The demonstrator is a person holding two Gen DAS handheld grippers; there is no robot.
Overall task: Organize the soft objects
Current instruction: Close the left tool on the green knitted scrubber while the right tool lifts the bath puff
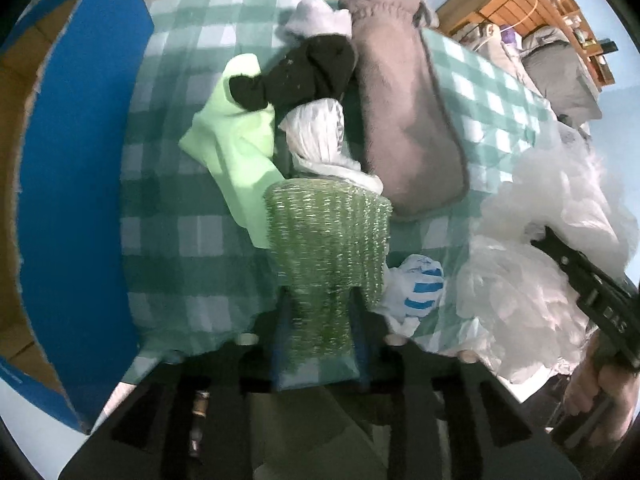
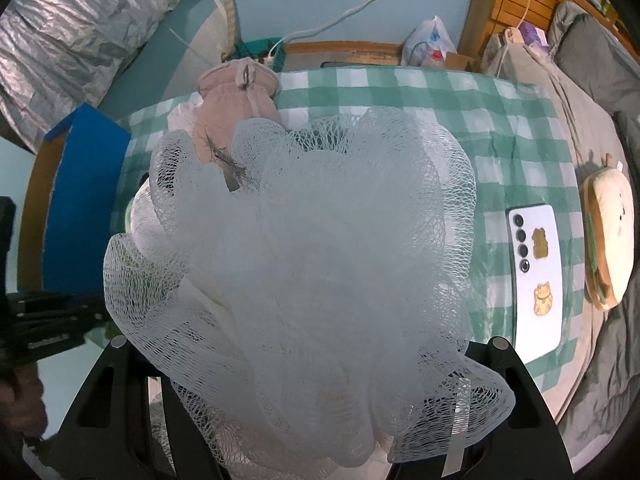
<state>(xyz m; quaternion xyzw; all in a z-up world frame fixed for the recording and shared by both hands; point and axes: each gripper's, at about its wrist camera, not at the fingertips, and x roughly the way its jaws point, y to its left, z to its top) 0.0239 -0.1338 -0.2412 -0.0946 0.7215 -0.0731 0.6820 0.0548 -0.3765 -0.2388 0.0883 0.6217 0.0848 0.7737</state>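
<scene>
Over the checked cloth (image 1: pixel 168 168): both grippers loaded.
Left gripper (image 1: pixel 318 344) clamps green scourer (image 1: pixel 328 232); right gripper (image 2: pixel 308 380) grasps mesh pouf (image 2: pixel 304 248), hiding pink pouch (image 2: pixel 240 100); phone (image 2: pixel 536 280) right.

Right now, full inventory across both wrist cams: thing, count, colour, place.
scouring pad: 1, green with silver threads, between the left gripper's fingers
bath pouf: 1, white mesh, between the right gripper's fingers
pouch: 1, grey-pink plush, mid cloth
black sock: 1, black, left of the pouch
green cloth: 1, light green, under the sock
white bag: 1, white, crumpled beside the pouch
checked cloth: 1, green and white, under everything
blue box: 1, blue, left edge
phone: 1, white, face down at right
plush toy: 1, cream, right of phone
left gripper: black, on the pad
right gripper: black, on the pouf
</scene>
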